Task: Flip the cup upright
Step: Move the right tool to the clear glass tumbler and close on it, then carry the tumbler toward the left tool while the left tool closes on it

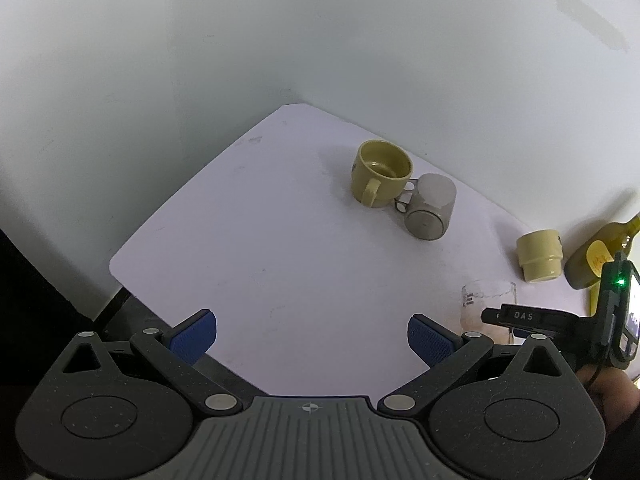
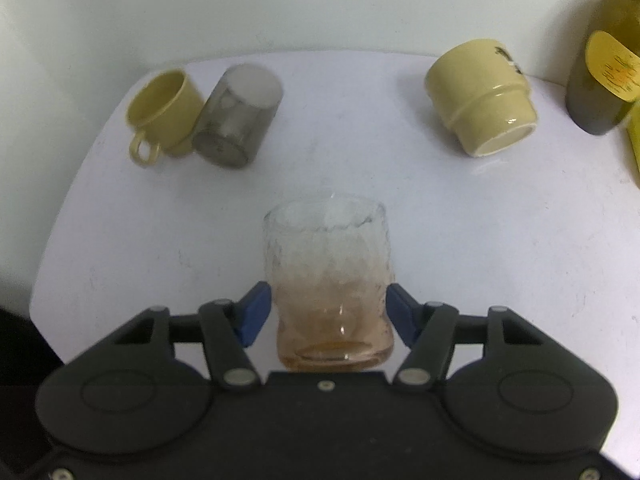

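The right gripper (image 2: 328, 316) has its blue pads (image 2: 253, 314) pressed on either flank of a textured clear glass (image 2: 328, 264), gripping it low near the amber-tinted base; in the right wrist view the glass sits dead centre at 6 o'clock with its open rim pointing away at 12, so it looks upright or close to it above the white table (image 2: 480, 260). The left gripper (image 1: 312, 340) hangs spread wide and empty. Judging by this, one cup seems nearly righted but not released. Farther out, at 10 o'clock, a yellow mug (image 2: 164, 112) stands mouth-up touching a grey tumbler (image 2: 236, 116) that lies on its side; at 2 o'clock a pale yellow cup (image 2: 482, 96) lies tipped with its base toward the camera, so those two appear left to do. Whether the glass's base touches the table is hidden by the gripper body, and a dark olive bottle (image 2: 604, 64) at 2 o'clock is cut off by the frame edge.
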Demonstrator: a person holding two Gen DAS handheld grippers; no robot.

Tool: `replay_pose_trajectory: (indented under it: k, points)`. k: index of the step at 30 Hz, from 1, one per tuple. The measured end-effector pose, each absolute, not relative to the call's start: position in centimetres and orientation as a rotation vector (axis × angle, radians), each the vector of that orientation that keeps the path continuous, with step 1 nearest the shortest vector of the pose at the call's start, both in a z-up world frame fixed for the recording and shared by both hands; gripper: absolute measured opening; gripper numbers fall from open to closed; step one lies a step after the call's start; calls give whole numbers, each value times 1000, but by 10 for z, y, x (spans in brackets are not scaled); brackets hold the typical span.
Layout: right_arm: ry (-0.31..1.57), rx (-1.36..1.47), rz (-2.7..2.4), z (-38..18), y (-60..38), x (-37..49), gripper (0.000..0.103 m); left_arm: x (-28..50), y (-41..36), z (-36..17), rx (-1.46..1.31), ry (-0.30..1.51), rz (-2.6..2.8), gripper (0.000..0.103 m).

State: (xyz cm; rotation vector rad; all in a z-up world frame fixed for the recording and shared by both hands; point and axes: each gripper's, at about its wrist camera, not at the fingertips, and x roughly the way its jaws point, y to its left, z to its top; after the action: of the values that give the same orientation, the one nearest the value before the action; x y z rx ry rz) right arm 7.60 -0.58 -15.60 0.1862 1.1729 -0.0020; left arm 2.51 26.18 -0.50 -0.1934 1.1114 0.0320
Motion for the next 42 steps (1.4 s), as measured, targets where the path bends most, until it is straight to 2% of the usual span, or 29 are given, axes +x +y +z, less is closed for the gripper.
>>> replay_pose_trajectory:
  k: [5,13,20,25,31,36,42]
  points:
    - [1174,131,-48,-158,11,72,61,21,269,-8,-203,1114,27,103]
    - [1256,187,-156,-155,57,65,59,17,271,-10,-208,1112,-1,103]
    - [1255,207,-169,-154,87,52,59,15,263,-11,-183,1118,-31,103]
    - [1248,293,-144,-141,71,52,78,17,258,-18,-171,1131,-49,103]
    - [1199,338,-109,-115,36,40,78,28,242,-47,-218,1144,-134,103]
    - [1146,288,-104,-96,5,21,78,36,212,-77,-128,1135,-207,92]
    - [1080,209,-116,-81,-23,-5,78,46,160,-122,-41,1160,-306,91]
